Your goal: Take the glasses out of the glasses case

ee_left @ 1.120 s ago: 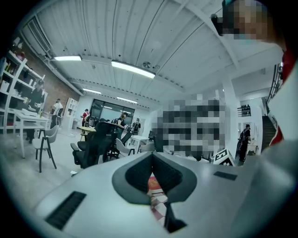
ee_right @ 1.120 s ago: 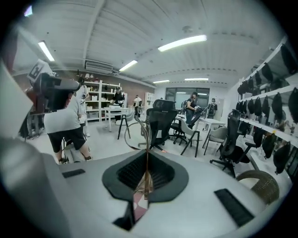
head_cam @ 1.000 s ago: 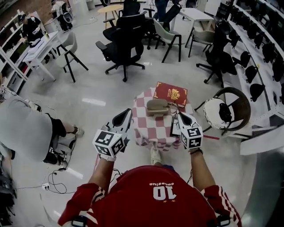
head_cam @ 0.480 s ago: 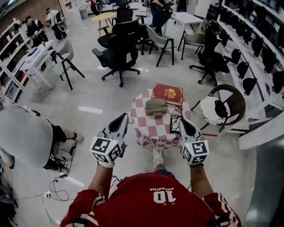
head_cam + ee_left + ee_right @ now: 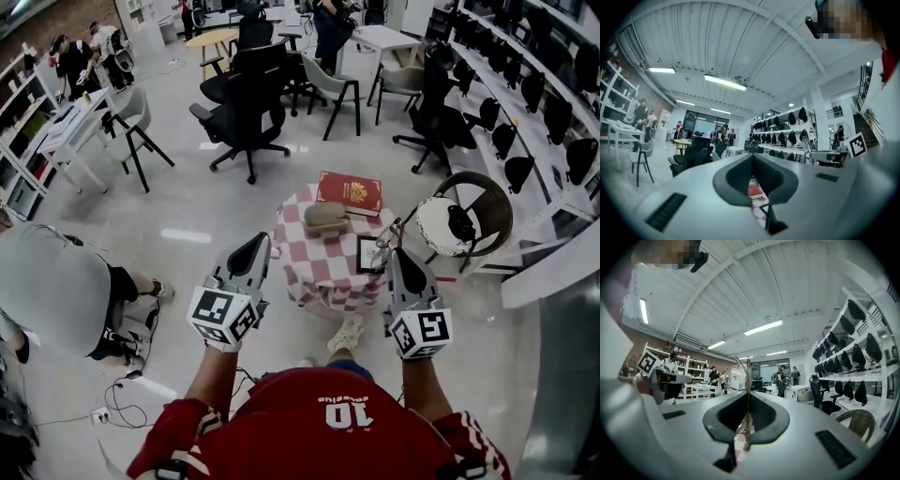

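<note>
Glasses are pinched between the pressed jaws of the right gripper, held at the right edge of the checkered table. The gripper has drawn further right and back than half a second ago. Glasses case stays on the table, touching the red book. Left gripper hovers as before, jaws pressed together on nothing.

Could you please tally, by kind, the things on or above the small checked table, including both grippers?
grippers: 2 (left gripper, right gripper)
glasses: 1, held in the right gripper
glasses case: 1
red book: 1
Total: 5
</note>
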`<control>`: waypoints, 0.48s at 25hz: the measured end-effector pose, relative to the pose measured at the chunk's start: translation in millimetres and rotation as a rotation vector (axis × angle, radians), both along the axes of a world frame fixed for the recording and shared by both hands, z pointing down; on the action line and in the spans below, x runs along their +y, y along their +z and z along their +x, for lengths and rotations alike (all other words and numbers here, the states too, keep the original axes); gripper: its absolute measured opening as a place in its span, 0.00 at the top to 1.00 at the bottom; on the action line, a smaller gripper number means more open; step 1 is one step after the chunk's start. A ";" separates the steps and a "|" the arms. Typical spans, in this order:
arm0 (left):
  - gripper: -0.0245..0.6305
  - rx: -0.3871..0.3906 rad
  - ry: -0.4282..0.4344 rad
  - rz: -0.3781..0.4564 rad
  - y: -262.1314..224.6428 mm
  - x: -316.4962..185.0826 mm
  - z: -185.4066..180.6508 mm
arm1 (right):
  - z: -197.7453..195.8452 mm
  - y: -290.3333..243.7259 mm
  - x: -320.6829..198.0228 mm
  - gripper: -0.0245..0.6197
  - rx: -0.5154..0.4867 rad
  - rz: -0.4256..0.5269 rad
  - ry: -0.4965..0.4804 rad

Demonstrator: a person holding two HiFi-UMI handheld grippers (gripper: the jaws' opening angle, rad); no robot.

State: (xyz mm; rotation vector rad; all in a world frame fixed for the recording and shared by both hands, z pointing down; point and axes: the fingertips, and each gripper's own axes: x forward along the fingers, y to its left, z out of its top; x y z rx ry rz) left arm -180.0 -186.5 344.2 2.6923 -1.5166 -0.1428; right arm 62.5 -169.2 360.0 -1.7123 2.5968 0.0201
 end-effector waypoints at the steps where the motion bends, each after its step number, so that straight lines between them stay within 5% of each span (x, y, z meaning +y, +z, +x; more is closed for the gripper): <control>1: 0.95 0.011 -0.001 0.005 -2.5 2.0 -1.2 | 1.0 -0.9 2.2 0.93 -0.005 0.002 0.003; 12: 0.95 0.010 -0.013 0.039 -9.8 16.2 0.7 | 26.9 -5.2 22.4 0.93 -0.036 0.034 0.096</control>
